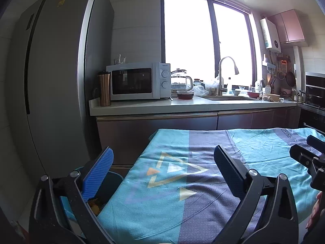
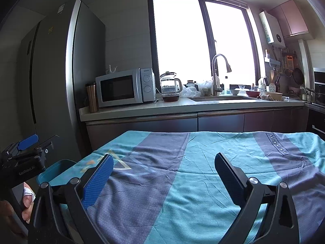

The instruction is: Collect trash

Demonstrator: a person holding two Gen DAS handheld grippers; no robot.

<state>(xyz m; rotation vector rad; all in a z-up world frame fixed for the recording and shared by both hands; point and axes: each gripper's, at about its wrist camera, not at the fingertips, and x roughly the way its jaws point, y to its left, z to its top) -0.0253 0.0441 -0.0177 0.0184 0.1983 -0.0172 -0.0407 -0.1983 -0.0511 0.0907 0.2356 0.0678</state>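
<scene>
My left gripper [image 1: 163,156] is open and empty above the left part of a table covered with a teal and grey cloth [image 1: 182,183]. My right gripper [image 2: 163,160] is open and empty above the cloth [image 2: 193,183]. A blue bin [image 2: 54,170] stands beside the table's left edge; in the left wrist view the bin [image 1: 113,175] sits behind my left finger, with brownish scraps [image 1: 94,204] inside. The right gripper shows at the right edge of the left wrist view [image 1: 308,152]; the left gripper shows at the left edge of the right wrist view [image 2: 28,144].
A tall grey fridge [image 1: 50,81] stands left of the table. Behind the table runs a kitchen counter [image 1: 182,103] with a microwave [image 1: 138,80], a copper tumbler [image 1: 104,88], a kettle [image 1: 181,80], a lidded bowl [image 1: 185,94] and a sink with tap [image 1: 223,75]. An oven [image 1: 314,89] is at the right.
</scene>
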